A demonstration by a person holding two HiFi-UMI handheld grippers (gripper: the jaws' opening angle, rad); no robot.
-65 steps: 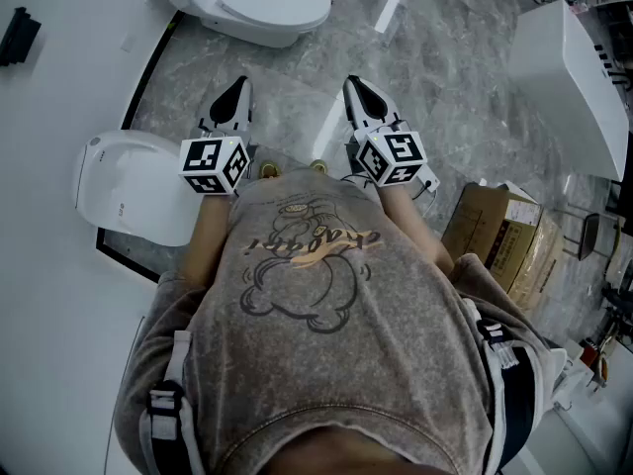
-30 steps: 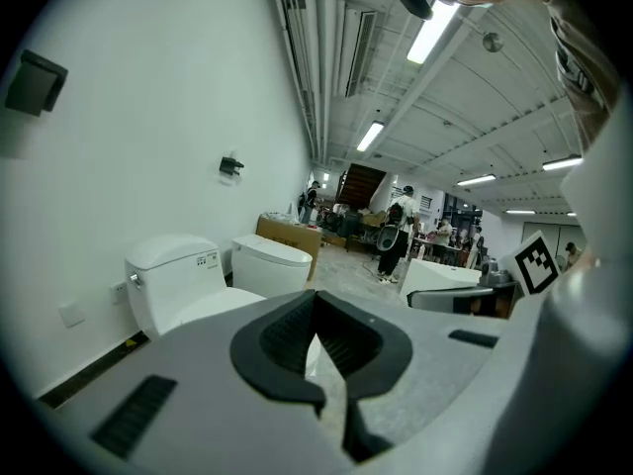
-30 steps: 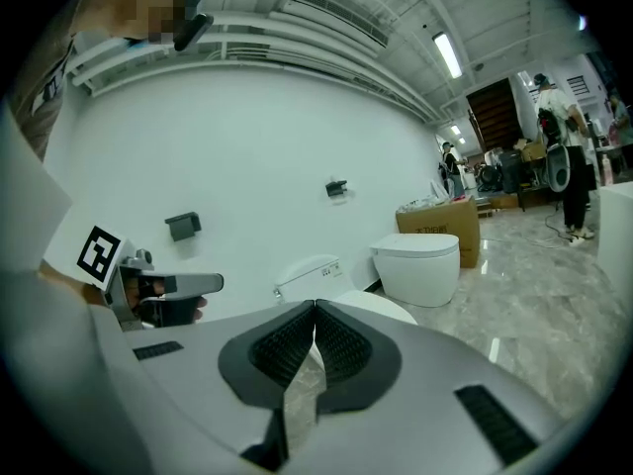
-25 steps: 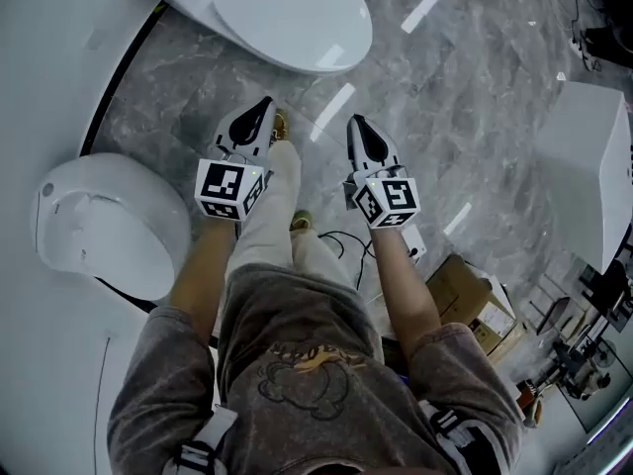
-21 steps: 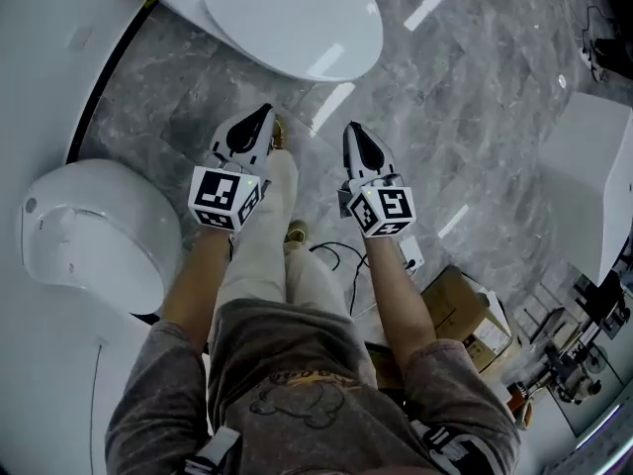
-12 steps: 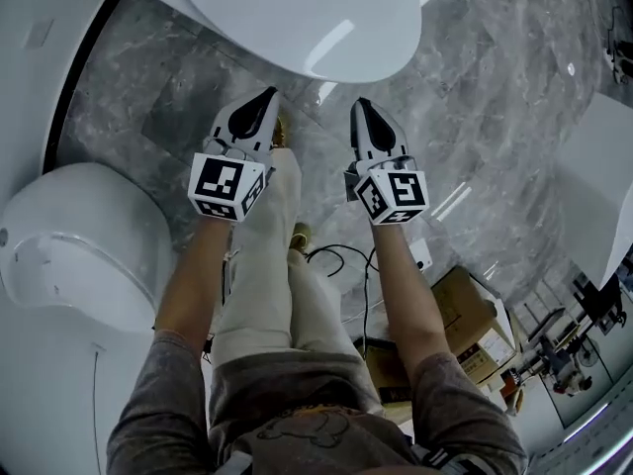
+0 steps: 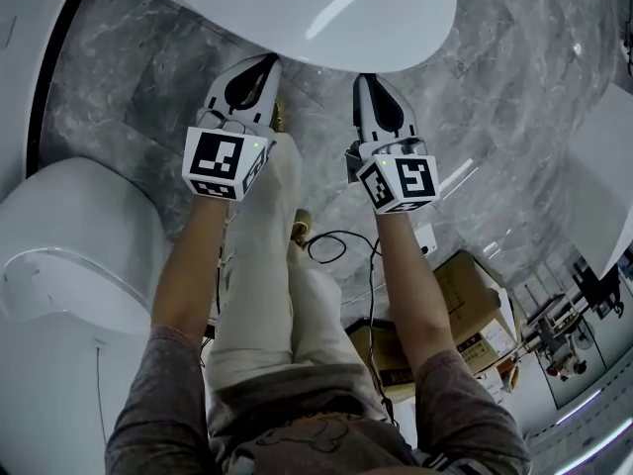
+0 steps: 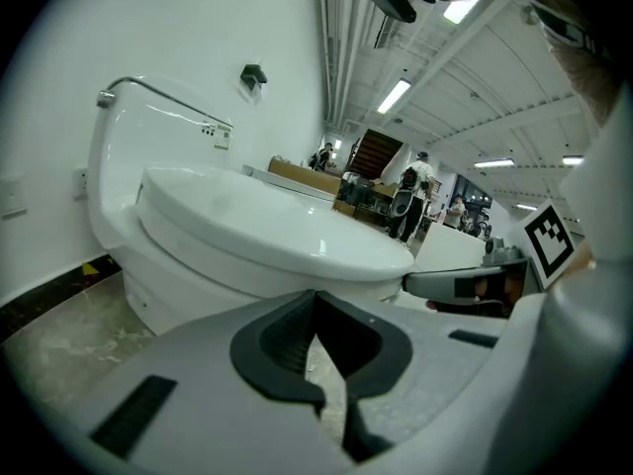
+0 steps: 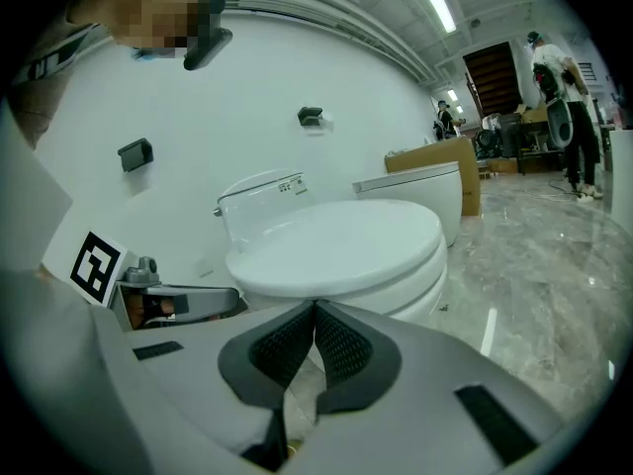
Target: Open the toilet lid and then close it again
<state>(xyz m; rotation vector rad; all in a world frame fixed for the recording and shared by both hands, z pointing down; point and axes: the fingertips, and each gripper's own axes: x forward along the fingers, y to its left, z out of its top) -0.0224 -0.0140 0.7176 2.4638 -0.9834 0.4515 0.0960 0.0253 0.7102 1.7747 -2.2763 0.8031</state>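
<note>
Head view: the left gripper and right gripper hover just short of the front edge of the toilet lid. Left gripper view: jaws pressed together and empty, with the lid lying flat ahead. Right gripper view: the same, so the lid has yet to be opened and closed.

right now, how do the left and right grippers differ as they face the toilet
In the head view the left gripper lies next to the person's pale trouser leg; the right gripper has marble floor beside it. The left gripper's own view shows the toilet lid off to the left; the right gripper's shows it straight ahead. Both are shut, empty and aimed at the closed lid's front edge.
</note>
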